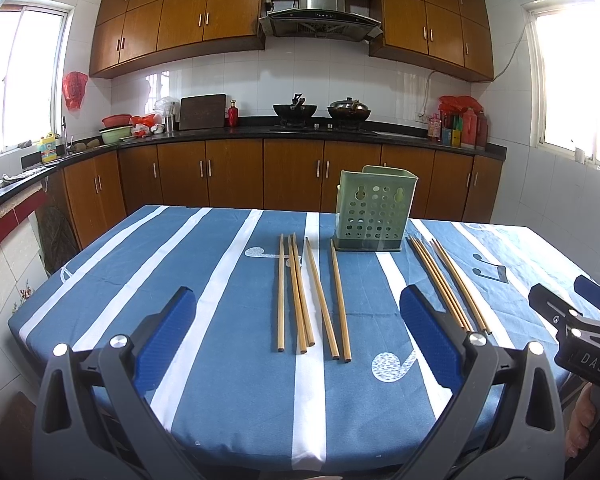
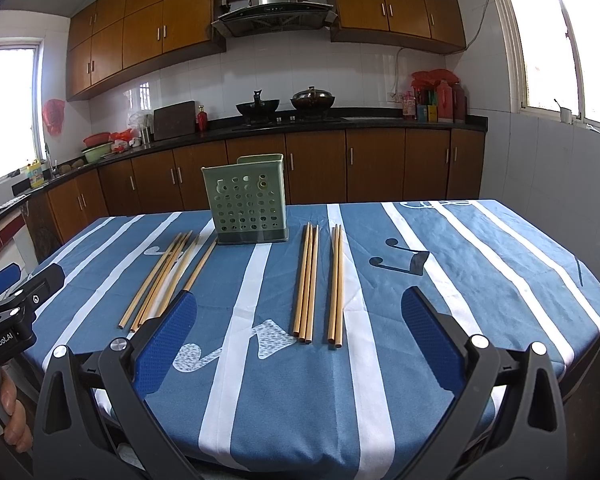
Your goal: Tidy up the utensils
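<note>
The chopsticks (image 1: 314,296) lie lengthwise ahead of both empty, wide-spread grippers, pointing to the green holder (image 1: 374,208) on the desk (image 1: 140,264); the left gripper (image 1: 298,334) faces the middle group, the right gripper (image 2: 300,334) the other group (image 2: 320,280).

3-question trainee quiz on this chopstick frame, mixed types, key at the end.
1. True or false: the green holder already has chopsticks in it.
2. Multiple choice: both grippers, left and right, are A) shut on chopsticks, B) open and empty, C) out of view.
3. Short answer: in the right wrist view, how many chopsticks lie in the group to the right of the holder?

Key
1. False; none stick out of it, and all those in view lie flat on the tablecloth.
2. B
3. Five: three close together, then a pair.
</note>
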`<state>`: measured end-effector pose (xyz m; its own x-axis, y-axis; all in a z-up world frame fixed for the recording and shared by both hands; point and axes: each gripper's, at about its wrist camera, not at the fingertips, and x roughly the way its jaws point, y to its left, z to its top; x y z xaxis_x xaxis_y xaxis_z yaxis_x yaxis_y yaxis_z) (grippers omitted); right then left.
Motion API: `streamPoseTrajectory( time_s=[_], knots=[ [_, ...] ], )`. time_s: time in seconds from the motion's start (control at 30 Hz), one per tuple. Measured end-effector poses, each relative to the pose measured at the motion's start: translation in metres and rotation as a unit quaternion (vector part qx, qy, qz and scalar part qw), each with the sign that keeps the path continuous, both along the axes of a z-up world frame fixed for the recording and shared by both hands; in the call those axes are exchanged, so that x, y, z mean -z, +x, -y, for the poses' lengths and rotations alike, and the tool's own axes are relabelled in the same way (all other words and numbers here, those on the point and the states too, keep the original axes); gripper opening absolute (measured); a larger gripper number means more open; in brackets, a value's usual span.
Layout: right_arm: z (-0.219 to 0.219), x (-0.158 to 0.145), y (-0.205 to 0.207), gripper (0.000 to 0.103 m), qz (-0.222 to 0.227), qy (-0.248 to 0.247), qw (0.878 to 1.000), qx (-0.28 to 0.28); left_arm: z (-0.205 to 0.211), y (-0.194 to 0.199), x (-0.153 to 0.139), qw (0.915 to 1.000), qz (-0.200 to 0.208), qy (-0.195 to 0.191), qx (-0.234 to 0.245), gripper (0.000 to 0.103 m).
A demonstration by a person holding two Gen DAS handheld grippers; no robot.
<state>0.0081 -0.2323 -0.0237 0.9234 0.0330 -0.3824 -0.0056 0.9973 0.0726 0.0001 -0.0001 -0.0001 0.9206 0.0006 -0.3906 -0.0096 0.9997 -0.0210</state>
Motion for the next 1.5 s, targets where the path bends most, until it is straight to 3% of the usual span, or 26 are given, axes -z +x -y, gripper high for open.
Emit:
streamPoseTrajectory(
  time_s=[0.47,0.67,0.73,0.77,1.0,1.1,1.4,1.5],
  knots=[
    [-0.002,0.002,0.000,0.101,-0.004,-0.001,1.000,0.000,0.004,0.004,0.004,1.0000,-0.006,-0.001,-0.001,0.099],
    [0.014,0.013,0.023,0.101,-0.044,0.016,0.999,0.016,0.007,0.029,0.022,0.9979,-0.057,-0.016,-0.024,0.099],
    [0.025,0.018,0.037,0.100,-0.074,0.030,0.996,0.032,-0.015,0.040,0.028,0.9953,-0.085,-0.028,-0.035,0.099],
    [0.030,0.021,0.043,0.097,-0.086,0.036,0.995,0.037,-0.021,0.045,0.031,0.9938,-0.098,-0.036,-0.040,0.099],
    [0.063,0.039,0.111,0.050,-0.191,0.077,0.977,0.062,-0.068,0.078,0.035,0.9826,-0.156,-0.067,-0.075,0.099],
    [0.066,0.049,0.138,0.038,-0.226,0.092,0.968,0.052,-0.085,0.095,0.036,0.9783,-0.173,-0.080,-0.081,0.099],
    [0.054,0.072,0.168,0.020,-0.271,0.084,0.959,0.026,-0.092,0.121,0.045,0.9752,-0.198,-0.073,-0.065,0.099],
    [0.054,0.071,0.170,0.019,-0.269,0.077,0.960,0.025,-0.088,0.125,0.048,0.9746,-0.206,-0.070,-0.055,0.092]
  ],
)
